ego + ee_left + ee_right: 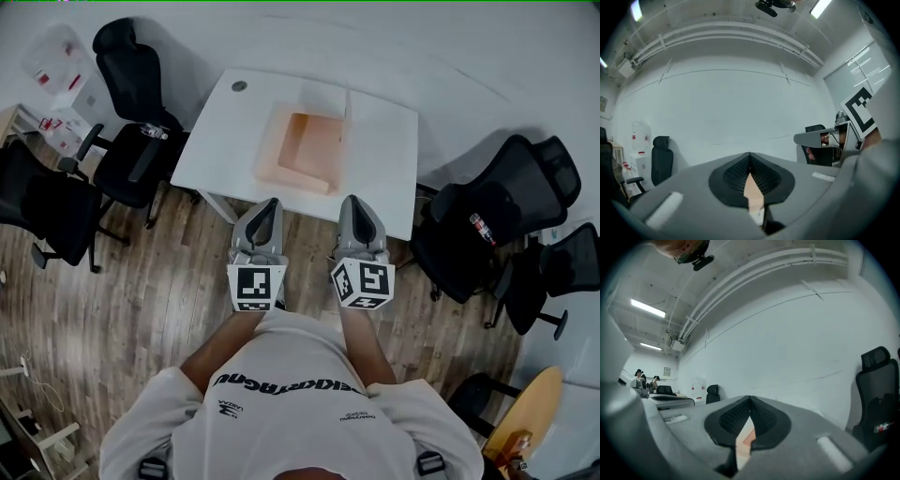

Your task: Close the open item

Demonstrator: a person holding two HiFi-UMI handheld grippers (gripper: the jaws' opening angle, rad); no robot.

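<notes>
An open, shallow peach-coloured box (305,148) lies on the white table (389,169), its pale lid folded back on the far side. My left gripper (267,206) hovers at the table's near edge, just short of the box, jaws shut and empty. My right gripper (352,203) hangs beside it, also shut and empty. In the left gripper view the left gripper (750,158) has its tips meeting, and a sliver of the box (752,193) shows below them. The right gripper (750,401) looks the same, with a peach strip of the box (746,436) showing under its tips.
Black office chairs stand left of the table (131,141) and right of it (487,225); a bottle (153,131) lies on the left one and a can (481,228) on the right one. A small dark disc (239,86) sits at the table's far left corner. The floor is wood.
</notes>
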